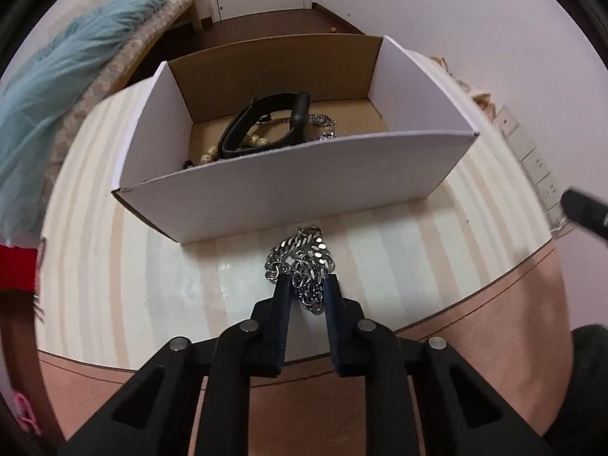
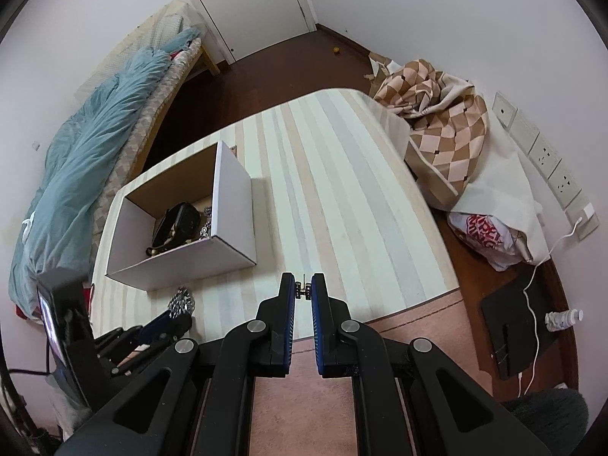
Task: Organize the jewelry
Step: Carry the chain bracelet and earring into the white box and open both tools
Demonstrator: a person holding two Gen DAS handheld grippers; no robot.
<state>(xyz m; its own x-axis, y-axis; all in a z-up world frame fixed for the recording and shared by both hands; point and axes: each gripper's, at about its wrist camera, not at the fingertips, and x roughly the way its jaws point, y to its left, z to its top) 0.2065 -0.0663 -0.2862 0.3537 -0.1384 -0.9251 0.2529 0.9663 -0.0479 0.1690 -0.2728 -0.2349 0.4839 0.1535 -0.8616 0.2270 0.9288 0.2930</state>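
A heap of silver chain [image 1: 302, 262] lies on the striped table just in front of a white cardboard box [image 1: 296, 186]. My left gripper [image 1: 307, 283] has its fingers closed around the near part of the chain. The box holds a black strap [image 1: 266, 121], gold beads [image 1: 250, 142] and more silver chain [image 1: 323, 121]. In the right wrist view the box [image 2: 182, 258] is at the left with the chain [image 2: 181, 302] before it. My right gripper [image 2: 303, 288] is shut on a small metal piece [image 2: 304, 292] above the table.
The striped table [image 2: 342, 190] ends in a pink border near me. A checkered cloth [image 2: 437, 121] and a bag [image 2: 486, 231] lie at the right. A bed with a blue duvet [image 2: 83, 159] is on the left. Wall sockets [image 2: 547, 163] and a cable are at the right.
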